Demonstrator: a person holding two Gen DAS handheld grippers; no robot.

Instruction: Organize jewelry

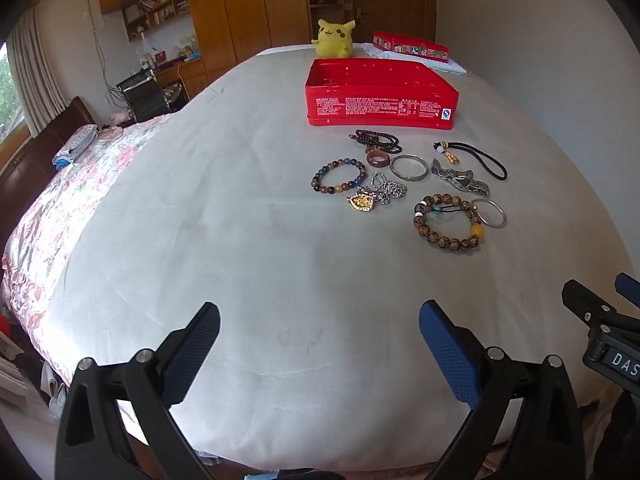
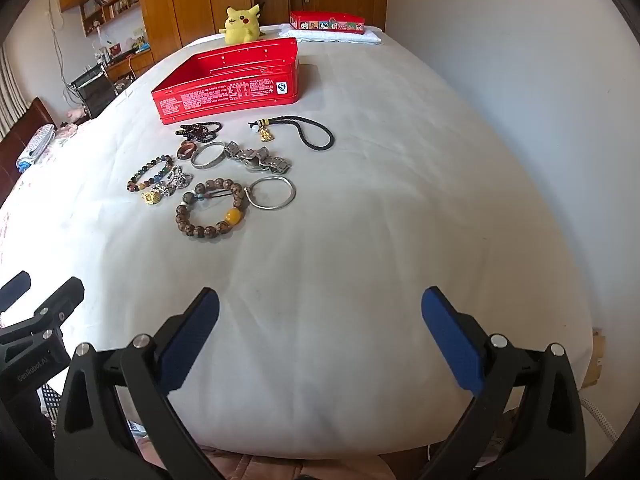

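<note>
Jewelry (image 2: 216,176) beside red tin (image 2: 224,92) — untouched.

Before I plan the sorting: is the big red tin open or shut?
Open. The red tin has no lid on it, and its bare red inside shows from above; no jewelry is visible inside.

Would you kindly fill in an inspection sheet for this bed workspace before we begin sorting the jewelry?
Surface: white bedsheet, lightly wrinkled.
Job's things: open red tin, empty as far as visible; in front of it lie a brown bead bracelet, thin silver bangle, multicolour bead bracelet, wide silver bangle and black cord charm, among other pieces.
Clutter: yellow plush toy, red lid on a folded cloth.
Grippers: left gripper and right gripper open, empty, short of the jewelry.
Cables: nothing seen on the bed.
Surroundings: wooden wardrobes, white wall.
</note>
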